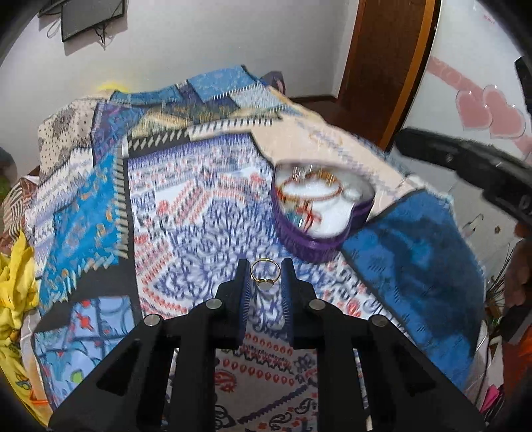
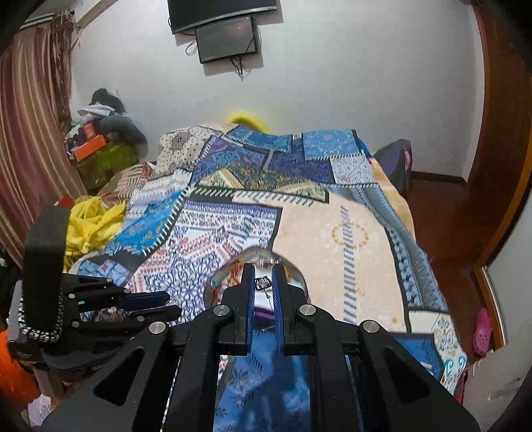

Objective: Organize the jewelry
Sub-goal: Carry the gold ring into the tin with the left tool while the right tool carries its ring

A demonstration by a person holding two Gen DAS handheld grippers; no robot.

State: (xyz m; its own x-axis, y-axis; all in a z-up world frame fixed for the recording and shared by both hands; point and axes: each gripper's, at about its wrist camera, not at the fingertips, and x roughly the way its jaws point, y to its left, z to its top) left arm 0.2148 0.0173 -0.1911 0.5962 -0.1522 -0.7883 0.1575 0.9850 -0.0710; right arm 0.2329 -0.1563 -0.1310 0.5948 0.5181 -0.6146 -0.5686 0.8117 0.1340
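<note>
My left gripper (image 1: pixel 265 277) is shut on a gold ring (image 1: pixel 265 274) with a pale oval stone and holds it above the patterned bedspread (image 1: pixel 186 212). The purple heart-shaped jewelry box (image 1: pixel 319 209) stands ahead and to the right, white-lined, with red and gold bangles inside. My right gripper (image 2: pixel 263 282) is shut on a small dark silver jewelry piece (image 2: pixel 263 283) with a short dangling chain, right over the box (image 2: pixel 232 269). The left gripper (image 2: pixel 166 303) shows at the right wrist view's left with the ring at its tips.
The bed is covered by a blue, white and red patchwork spread. Yellow cloth (image 2: pixel 89 226) lies at its left edge. A wooden door (image 2: pixel 498 133) and floor are to the right. Screens (image 2: pixel 226 30) hang on the far wall. Clutter (image 2: pixel 99 133) sits in the left corner.
</note>
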